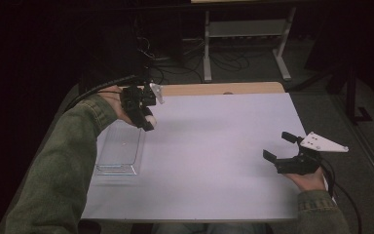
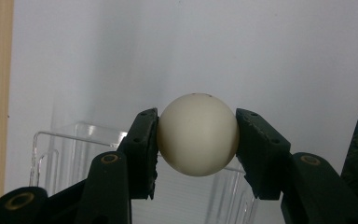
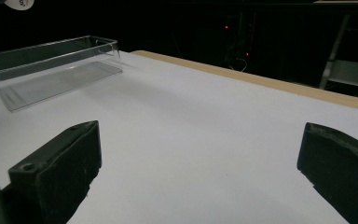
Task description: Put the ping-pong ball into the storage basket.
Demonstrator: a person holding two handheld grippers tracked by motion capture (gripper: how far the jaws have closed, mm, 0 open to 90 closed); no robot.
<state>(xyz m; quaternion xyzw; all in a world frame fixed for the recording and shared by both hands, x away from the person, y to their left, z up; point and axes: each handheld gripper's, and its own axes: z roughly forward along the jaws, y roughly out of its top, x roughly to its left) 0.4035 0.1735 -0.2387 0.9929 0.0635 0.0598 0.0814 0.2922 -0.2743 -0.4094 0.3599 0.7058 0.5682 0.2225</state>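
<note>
**Ball in my left grip, tray just below and toward me**

My left hand-held gripper (image 1: 147,120) is clenched on a white ball (image 2: 198,134), one pad pressed to each side of it, and I hold it in the air above the far left part of the surface (image 1: 214,146). The clear plastic tray (image 1: 121,151) lies just near of the ball, its long axis running from the far edge toward me, so I judge the coming move to be a short one down and toward me over the tray's far end. The left hand is plainly the nearer one. My right hand-held gripper (image 1: 278,147) rests well apart at the right edge, jaws spread with nothing between them. The ball has faint dark specks near its top; I can read no lettering there.
</note>
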